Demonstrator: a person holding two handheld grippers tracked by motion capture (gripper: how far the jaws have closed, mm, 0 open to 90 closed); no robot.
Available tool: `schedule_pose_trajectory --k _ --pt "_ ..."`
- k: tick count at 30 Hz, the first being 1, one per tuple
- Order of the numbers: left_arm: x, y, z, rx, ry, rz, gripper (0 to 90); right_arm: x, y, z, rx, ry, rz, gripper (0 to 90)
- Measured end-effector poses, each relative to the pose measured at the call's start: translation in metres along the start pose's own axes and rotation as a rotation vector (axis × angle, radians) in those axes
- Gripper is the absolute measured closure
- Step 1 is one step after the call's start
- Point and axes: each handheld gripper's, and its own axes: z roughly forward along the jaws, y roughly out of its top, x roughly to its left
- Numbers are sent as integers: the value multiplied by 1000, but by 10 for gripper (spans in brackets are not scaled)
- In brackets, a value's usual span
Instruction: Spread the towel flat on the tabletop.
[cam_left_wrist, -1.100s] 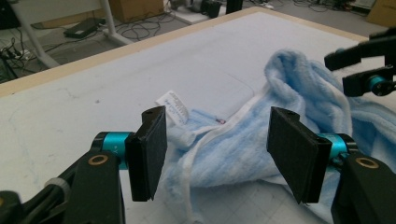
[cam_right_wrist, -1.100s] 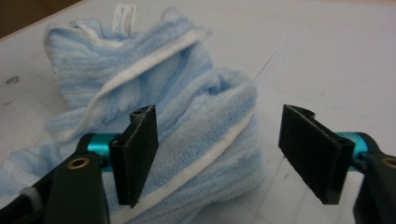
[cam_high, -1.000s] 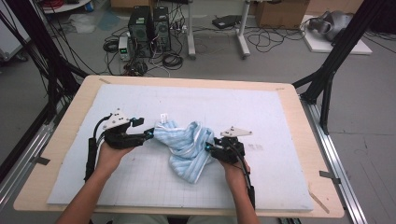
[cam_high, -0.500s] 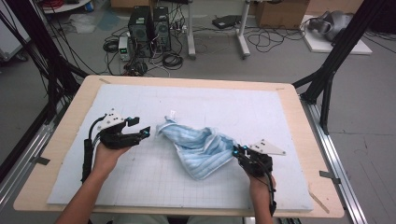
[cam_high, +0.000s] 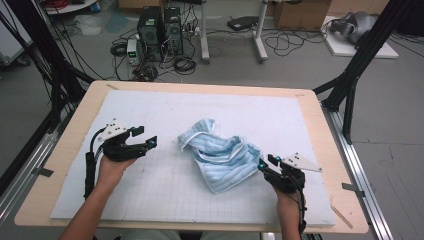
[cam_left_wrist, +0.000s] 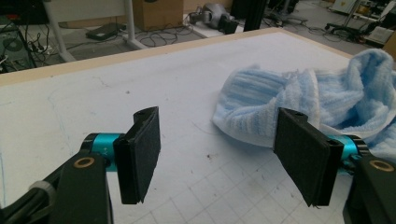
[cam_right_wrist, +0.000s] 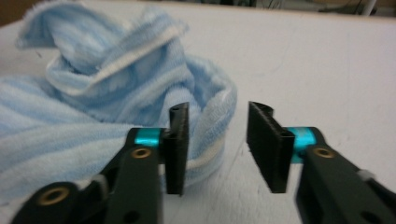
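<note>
A light blue striped towel (cam_high: 220, 155) lies crumpled in the middle of the white grid mat (cam_high: 150, 200). My left gripper (cam_high: 146, 136) hovers to the left of it, a short gap from its left edge. Its jaws are open, have just been opening wider, and hold nothing. In the left gripper view the towel (cam_left_wrist: 327, 93) lies beyond the right pad (cam_left_wrist: 301, 158) of the left gripper (cam_left_wrist: 218, 121). My right gripper (cam_high: 266, 163) sits at the towel's right edge. Its jaws have just been opening and nothing is between them. In the right gripper view the towel (cam_right_wrist: 93, 93) bunches behind the left pad (cam_right_wrist: 177, 149) of the right gripper (cam_right_wrist: 218, 112).
The mat covers a wooden table (cam_high: 320, 125) whose bare border shows all round. Black frame posts (cam_high: 350, 85) stand at its far corners. Computer towers (cam_high: 160, 27) and cables sit on the floor behind the far edge.
My right gripper drew the towel's near end to the right and toward the front, then opened and let it go. The towel now lies more stretched out. The left gripper has barely moved.
</note>
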Motion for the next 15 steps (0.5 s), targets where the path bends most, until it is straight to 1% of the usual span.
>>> schedule_pose_trajectory --k 2,3,4,6,7,9,11,12,15 --pt "0 -3 0 2 1 -2 325 0 3 -1 -27 -5 15 431" --pt "1 -4 -1 14 -2 0 325 -1 4 -1 -38 -8 15 408" --pt "1 -4 0 21 -1 0 318 0 6 -1 -45 -13 14 367" --pt "1 -4 -1 26 -2 8 317 0 8 0 -52 -11 13 360" --pt "0 -4 -1 19 -2 2 318 1 9 0 -58 -7 12 352" --pt "0 -3 -2 17 -2 11 322 3 14 2 -74 3 3 352" --pt "1 -3 -2 19 0 12 322 4 20 5 -81 16 -4 386" --pt "2 -4 -2 22 1 10 322 5 23 7 -80 30 -6 401" --pt "3 -4 -2 31 0 14 322 12 38 19 -69 58 -40 421"
